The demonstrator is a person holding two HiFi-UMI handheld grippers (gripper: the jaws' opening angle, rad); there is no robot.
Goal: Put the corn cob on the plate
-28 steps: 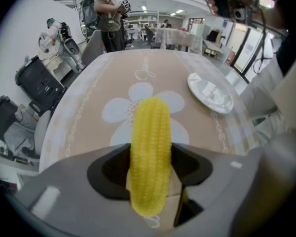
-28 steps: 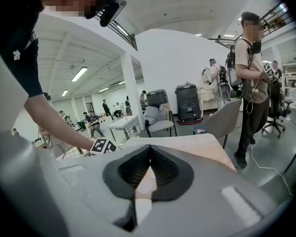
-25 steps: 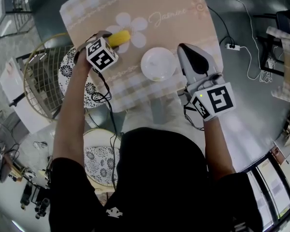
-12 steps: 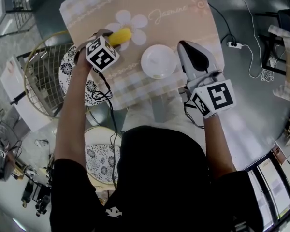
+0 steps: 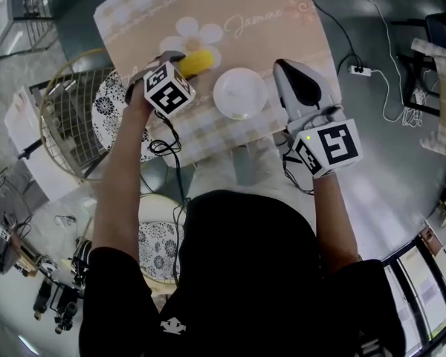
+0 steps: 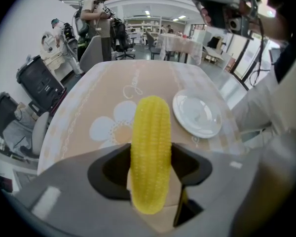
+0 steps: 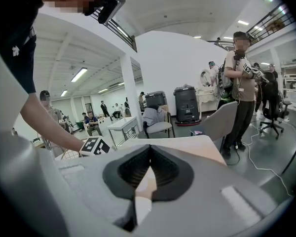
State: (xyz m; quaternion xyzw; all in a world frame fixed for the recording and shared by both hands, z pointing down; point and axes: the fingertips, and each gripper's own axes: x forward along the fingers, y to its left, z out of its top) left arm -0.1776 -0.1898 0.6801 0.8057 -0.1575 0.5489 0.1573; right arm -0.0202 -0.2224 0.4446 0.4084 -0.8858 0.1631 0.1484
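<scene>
A yellow corn cob [image 6: 150,154] stands between the jaws of my left gripper [image 6: 150,167], which is shut on it and holds it above the table. In the head view the corn cob [image 5: 195,62] pokes out past the left gripper [image 5: 180,64], just left of the white plate [image 5: 240,93]. The left gripper view has the plate [image 6: 197,114] to the right of the cob, with nothing on it. My right gripper [image 5: 291,76] hovers at the plate's right side with its jaws shut and nothing in them; its own view shows the same gripper [image 7: 149,168].
The table [image 5: 245,6] carries a beige cloth with a flower print. A round wire chair with a patterned cushion [image 5: 104,110] stands at the table's left. Cables and a power strip [image 5: 357,71] lie on the floor at the right. People stand in the background [image 7: 244,83].
My left gripper has carried the corn cob to the right, closer to the plate, and a little higher. The right gripper has kept still.
</scene>
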